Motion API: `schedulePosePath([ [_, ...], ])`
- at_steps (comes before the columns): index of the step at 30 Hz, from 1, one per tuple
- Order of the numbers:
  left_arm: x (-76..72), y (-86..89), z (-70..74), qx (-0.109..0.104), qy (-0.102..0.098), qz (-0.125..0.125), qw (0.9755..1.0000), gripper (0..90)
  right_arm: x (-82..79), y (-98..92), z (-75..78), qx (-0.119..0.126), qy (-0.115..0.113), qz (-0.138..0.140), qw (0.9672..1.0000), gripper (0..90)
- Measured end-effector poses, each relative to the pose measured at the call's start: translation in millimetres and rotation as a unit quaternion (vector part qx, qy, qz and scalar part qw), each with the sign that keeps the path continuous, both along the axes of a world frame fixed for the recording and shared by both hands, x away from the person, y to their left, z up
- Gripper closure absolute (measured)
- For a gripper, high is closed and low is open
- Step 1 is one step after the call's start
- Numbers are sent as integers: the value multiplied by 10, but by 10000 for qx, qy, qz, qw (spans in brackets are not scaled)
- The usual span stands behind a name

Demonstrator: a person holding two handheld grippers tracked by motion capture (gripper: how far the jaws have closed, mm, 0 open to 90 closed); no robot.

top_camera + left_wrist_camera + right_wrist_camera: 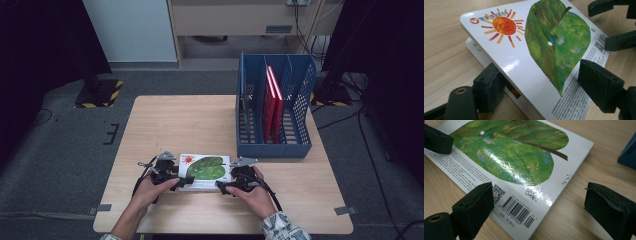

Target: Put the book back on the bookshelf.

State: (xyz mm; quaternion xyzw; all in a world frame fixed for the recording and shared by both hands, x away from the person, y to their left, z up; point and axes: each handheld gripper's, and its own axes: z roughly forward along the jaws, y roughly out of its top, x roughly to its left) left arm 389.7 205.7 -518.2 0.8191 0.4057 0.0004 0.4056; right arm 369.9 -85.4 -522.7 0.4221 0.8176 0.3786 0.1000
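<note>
Picture book flat on tabletop, both grippers at its ends

High view: book (205, 170) lies near edge, file rack (274, 112) far right. Left gripper view: your left gripper (541, 87) has jaws half closed across the lifted cover; can't tell if they pinch it. Right gripper view: your right gripper (537, 207) has jaws wide, holding nothing, straddling the barcode corner. Glossy cover could slip, or open alone.

book (536, 50) – cover lifted | left hand-held gripper (544, 85) – jaws astride it

High view overhead, gripper views close — sharing the book (205, 171)
</note>
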Motion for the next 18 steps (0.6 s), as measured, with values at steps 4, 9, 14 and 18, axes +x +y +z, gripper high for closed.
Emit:
schedulePosePath([
  [4, 15, -3, 5, 26, 4, -35, 10000, 221, 40, 5, -29, 127, 153, -19, 9998, 73],
  [9, 51, -33, 17, 93, -6, -82, 9999, 224, 68, 18, -59, 293, 298, 69, 9991, 74],
  [14, 87, -68, 7, 8, 22, -137, 9999, 216, 68, 32, -68, 360, 356, 133, 9986, 67],
  [18, 112, -84, -1, -73, 97, -194, 9997, 221, 73, 23, -67, 387, 385, 167, 9984, 67],
])
